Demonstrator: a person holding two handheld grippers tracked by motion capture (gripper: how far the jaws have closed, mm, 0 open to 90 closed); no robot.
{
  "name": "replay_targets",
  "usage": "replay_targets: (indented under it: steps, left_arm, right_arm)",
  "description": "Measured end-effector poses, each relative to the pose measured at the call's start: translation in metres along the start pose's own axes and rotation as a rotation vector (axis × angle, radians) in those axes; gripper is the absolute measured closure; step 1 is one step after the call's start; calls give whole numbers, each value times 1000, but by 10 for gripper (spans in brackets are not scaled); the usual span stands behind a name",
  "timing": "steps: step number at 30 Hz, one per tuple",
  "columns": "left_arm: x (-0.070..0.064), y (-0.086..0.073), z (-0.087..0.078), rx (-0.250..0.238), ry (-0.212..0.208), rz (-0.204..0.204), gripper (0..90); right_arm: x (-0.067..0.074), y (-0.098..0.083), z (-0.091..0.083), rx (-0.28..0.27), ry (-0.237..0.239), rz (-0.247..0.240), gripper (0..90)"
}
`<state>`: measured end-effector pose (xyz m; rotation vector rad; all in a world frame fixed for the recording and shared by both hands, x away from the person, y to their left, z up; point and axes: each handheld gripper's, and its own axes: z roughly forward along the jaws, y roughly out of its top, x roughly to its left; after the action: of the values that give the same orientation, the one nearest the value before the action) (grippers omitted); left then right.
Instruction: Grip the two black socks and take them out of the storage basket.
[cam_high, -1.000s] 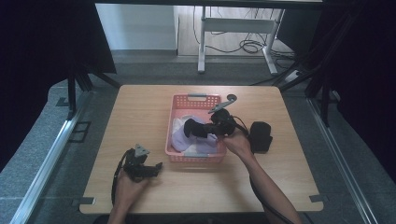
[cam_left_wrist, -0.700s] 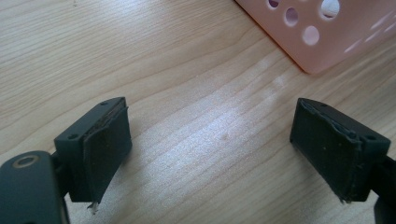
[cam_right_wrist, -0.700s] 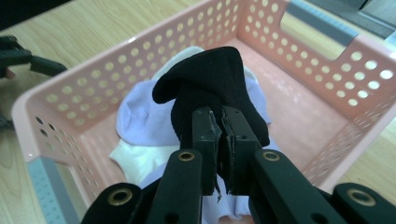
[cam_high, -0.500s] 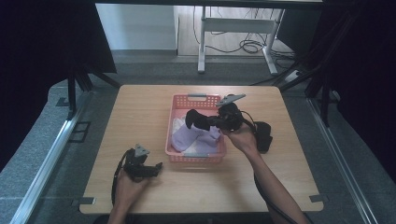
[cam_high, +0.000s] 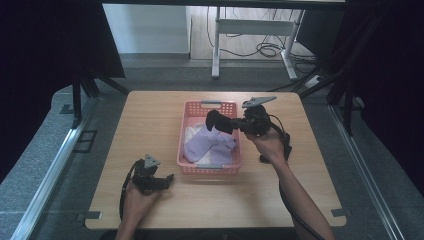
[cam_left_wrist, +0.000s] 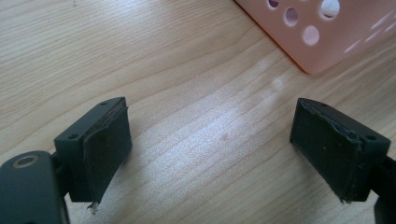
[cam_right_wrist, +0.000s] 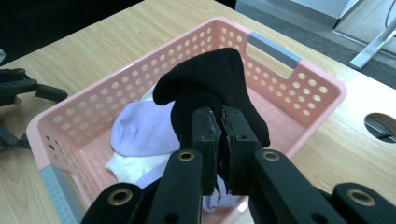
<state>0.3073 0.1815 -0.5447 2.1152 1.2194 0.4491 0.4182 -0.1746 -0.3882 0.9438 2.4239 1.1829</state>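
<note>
The right gripper view is revealing a white cloth (cam_right_wrist: 128, 167) lying under the lilac sock (cam_right_wrist: 140, 130) in the pink perforated plastic basket (cam_right_wrist: 299, 100). The right gripper (cam_right_wrist: 220, 140) is clamping a black sock (cam_right_wrist: 210, 88), holding it above the basket. The left gripper (cam_left_wrist: 212, 144) is resting with its jaws wide apart over the light wooden table (cam_left_wrist: 154, 60), just beside the basket's corner.
</note>
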Motion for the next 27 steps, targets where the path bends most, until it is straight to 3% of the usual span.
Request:
replay_targets:
  steps: [27]
  left_arm:
    - [0, 0, 0, 0, 0, -1, 122]
  right_arm:
    - [-35, -20, -40, -32, -99, 79, 852]
